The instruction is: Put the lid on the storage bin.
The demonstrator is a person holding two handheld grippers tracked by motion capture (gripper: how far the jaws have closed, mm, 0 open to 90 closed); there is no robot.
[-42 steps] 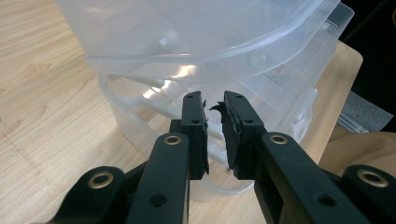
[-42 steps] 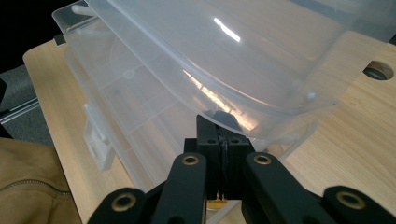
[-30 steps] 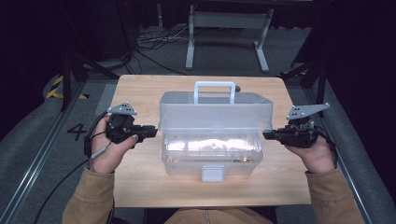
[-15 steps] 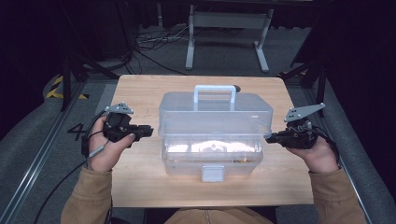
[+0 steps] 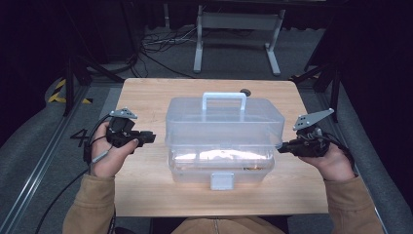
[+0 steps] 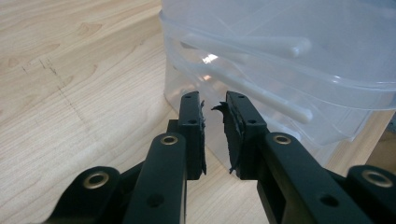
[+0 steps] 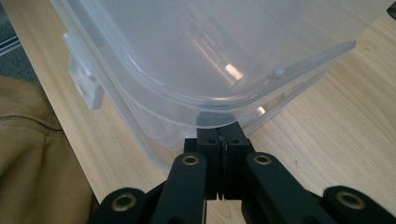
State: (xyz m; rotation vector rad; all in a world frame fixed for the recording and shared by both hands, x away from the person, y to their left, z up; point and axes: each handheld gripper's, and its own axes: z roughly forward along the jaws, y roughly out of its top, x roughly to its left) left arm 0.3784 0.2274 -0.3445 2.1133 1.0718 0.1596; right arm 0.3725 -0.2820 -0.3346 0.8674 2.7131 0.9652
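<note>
A clear plastic box (image 5: 224, 124) with a white handle (image 5: 224, 96) and a front latch (image 5: 221, 181) stands mid-table. My left gripper (image 5: 152, 138) hovers just left of the box, apart from its wall. In the left gripper view the left gripper (image 6: 212, 100) has a narrow gap with nothing in it, facing the box (image 6: 280, 60); its jaws have just been opening. My right gripper (image 5: 281, 145) is at the box's right end. In the right gripper view the right gripper (image 7: 224, 132) is shut and empty, its tips tucked under the lid's rim (image 7: 219, 114).
The wooden table (image 5: 146, 92) has bare room left and right of the box. Something pale lies blurred inside the base (image 5: 219, 157). A small dark round mark (image 5: 245, 92) sits behind the box. Cables and a metal stand are on the floor beyond.
My left gripper has drawn a little to the left, away from the box's wall. The right gripper has stayed at the lid's right end.
</note>
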